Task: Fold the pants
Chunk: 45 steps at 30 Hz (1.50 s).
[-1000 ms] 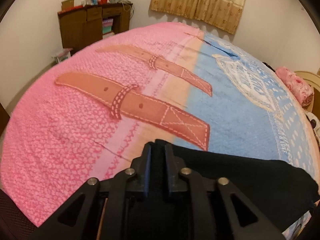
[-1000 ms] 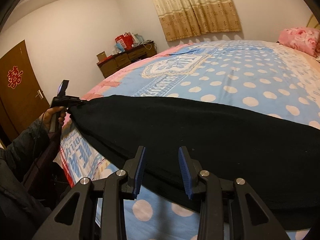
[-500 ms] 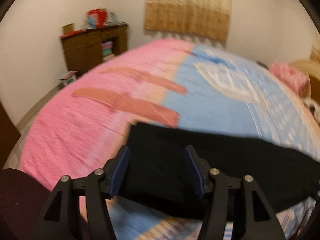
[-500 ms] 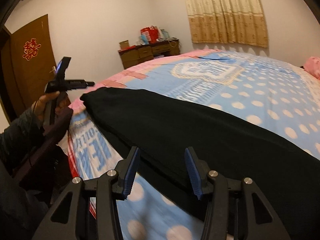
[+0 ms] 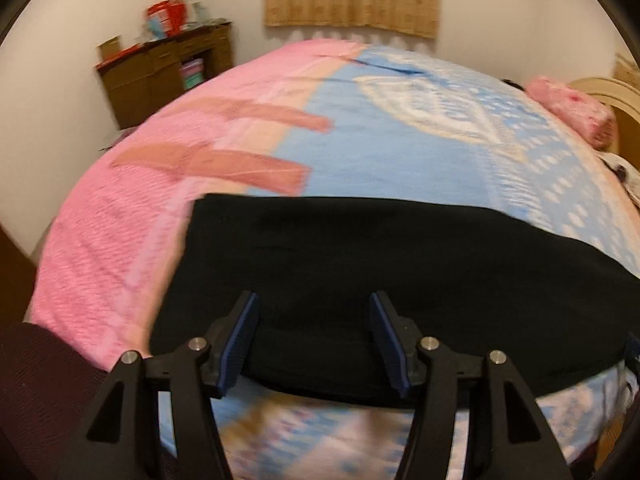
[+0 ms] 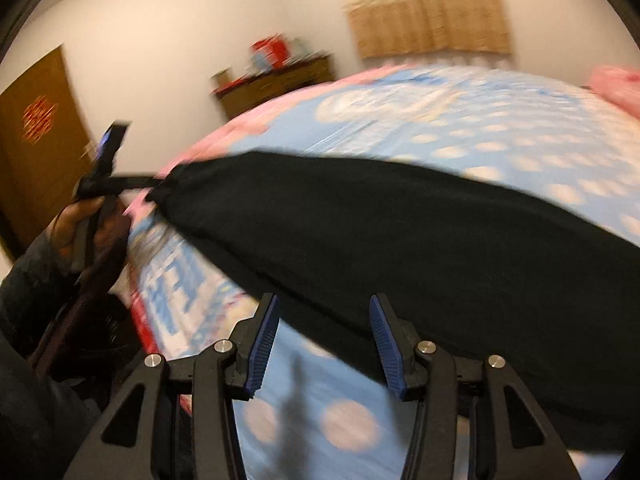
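The black pants are laid lengthwise along the bed, near its edge. Both the left gripper and the right gripper are spread wide, nothing held. A fold seems between grasps; next, the hem at 9 o'clock must be pinched.

Black pants lying flat, long band across my bed, running 9 to 3 o'clock before me.

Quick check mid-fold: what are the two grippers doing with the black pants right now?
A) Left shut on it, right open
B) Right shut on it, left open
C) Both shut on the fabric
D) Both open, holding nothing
D: in each wrist view the jaws of the left gripper and right gripper stand wide apart with nothing between them, and the black fabric pants lie flat on the pink and blue patterned bedspread.
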Available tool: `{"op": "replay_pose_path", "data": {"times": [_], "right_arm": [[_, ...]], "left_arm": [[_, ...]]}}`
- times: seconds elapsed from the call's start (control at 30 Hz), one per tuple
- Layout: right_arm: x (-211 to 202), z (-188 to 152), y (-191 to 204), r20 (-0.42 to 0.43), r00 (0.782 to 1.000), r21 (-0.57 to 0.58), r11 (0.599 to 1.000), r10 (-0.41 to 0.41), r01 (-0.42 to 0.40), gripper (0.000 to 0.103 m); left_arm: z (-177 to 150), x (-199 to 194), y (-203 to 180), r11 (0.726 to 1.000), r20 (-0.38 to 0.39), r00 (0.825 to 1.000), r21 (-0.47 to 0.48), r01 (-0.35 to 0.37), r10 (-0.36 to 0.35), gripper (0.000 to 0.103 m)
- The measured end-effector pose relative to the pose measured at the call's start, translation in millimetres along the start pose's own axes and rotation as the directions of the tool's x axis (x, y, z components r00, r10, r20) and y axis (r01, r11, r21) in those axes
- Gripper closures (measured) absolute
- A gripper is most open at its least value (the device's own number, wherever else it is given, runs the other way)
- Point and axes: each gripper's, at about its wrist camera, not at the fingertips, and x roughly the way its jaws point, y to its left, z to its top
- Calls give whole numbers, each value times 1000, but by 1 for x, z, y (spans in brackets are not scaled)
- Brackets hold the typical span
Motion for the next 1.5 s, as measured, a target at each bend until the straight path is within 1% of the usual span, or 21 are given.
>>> {"op": "replay_pose_path", "data": {"times": [0.1,0.17,0.27,0.33,0.4,0.47,0.57,0.7,0.73,0.77,0.8,0.87,0.9,1.03,1.1,1.2,1.33,1.37,1.43,1.47,1.5], "right_arm": [[-42,-11,-34,56,994,120,989,-95,88,54],[-75,-24,-64,88,978,241,956,-191,165,54],[-128,-50,-111,129,933,449,859,-335,246,54],[-159,-68,-138,146,896,572,775,-419,269,54],[-177,-82,-160,160,881,658,713,-446,242,54],[-187,-89,-175,182,873,708,677,-452,203,54],[-192,-87,-188,201,862,738,651,-466,180,54],[-188,-82,-206,160,868,783,596,-470,179,54],[-186,-81,-205,154,870,785,593,-469,181,55],[-186,-82,-208,147,872,782,594,-467,187,63],[-183,-80,-209,135,875,778,596,-465,197,79],[-182,-82,-208,139,882,779,600,-451,183,97],[-183,-82,-207,146,883,776,605,-445,176,99],[-206,-72,-188,246,863,700,697,-441,157,100],[-215,-70,-179,262,854,671,721,-450,174,100],[-208,-84,-188,219,885,692,705,-410,155,100],[-188,-117,-204,105,901,757,622,-422,203,98],[-186,-122,-207,84,899,767,604,-431,218,90],[-189,-129,-210,54,888,773,582,-456,252,88],[-194,-129,-208,38,873,762,579,-487,290,88],[-202,-127,-206,26,843,738,580,-537,346,87]], "left_arm": [[-10,-6,-52,992,-10,997,99,81,-80,43],[-17,-5,-87,976,-36,989,159,150,-146,43],[-26,-3,-140,937,-76,967,242,253,-242,43],[-30,-4,-168,912,-89,954,282,299,-286,43],[-34,-4,-193,887,-110,940,310,342,-324,43],[-37,-5,-212,866,-121,929,337,370,-349,43],[-43,-6,-225,857,-113,937,379,349,-332,43],[-46,-8,-223,858,-113,933,366,359,-342,41],[-47,-6,-221,858,-113,931,363,363,-346,41],[-47,-6,-221,857,-112,930,363,367,-350,41],[-47,-6,-220,855,-111,929,364,369,-353,41],[-48,-6,-219,852,-109,926,365,375,-361,40],[-48,-4,-221,852,-107,925,364,377,-364,40],[-49,-4,-217,849,-104,919,356,390,-379,40],[-49,-4,-216,848,-106,917,354,395,-383,40],[-48,-4,-215,846,-114,914,350,404,-389,40],[-49,-6,-214,842,-125,913,356,406,-387,40],[-50,-6,-214,841,-128,913,356,407,-387,40],[-50,-7,-212,841,-132,911,353,411,-390,40],[-50,-8,-212,840,-133,911,352,413,-391,40],[-49,-9,-212,840,-133,910,352,413,-392,40]]}}
